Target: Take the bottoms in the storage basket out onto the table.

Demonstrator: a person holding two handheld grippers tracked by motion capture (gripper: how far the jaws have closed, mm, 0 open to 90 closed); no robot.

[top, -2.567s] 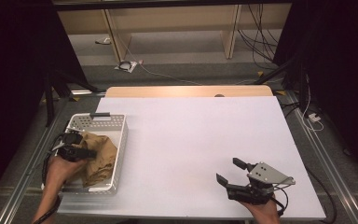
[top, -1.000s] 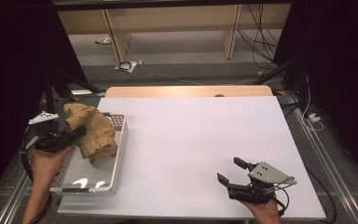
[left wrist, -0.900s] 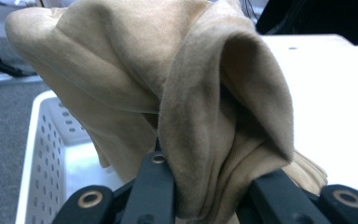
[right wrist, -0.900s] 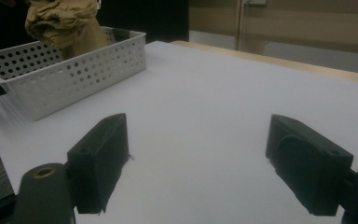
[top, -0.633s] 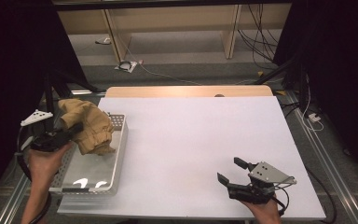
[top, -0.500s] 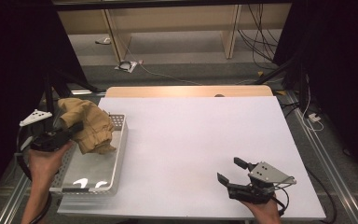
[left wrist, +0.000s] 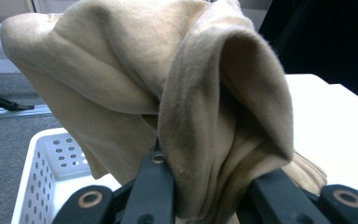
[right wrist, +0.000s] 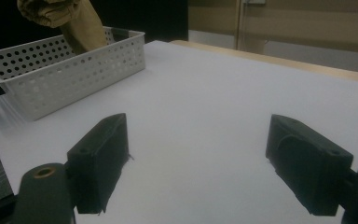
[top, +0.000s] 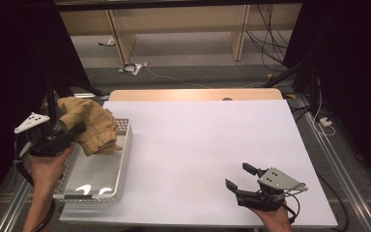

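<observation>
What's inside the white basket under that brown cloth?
The near part of the white basket shows a bare floor with light glare. The tan cloth, clamped in the left hand-held gripper, hangs over the far end and hides whatever lies beneath it.

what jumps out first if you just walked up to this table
The bunched tan cloth draws the eye first: the left gripper holds it clamped in its jaws, lifted above the white perforated basket at the table's left edge. Next comes the wide bare white table. At its near right corner the right gripper rests low with its jaws apart and nothing between them.
</observation>
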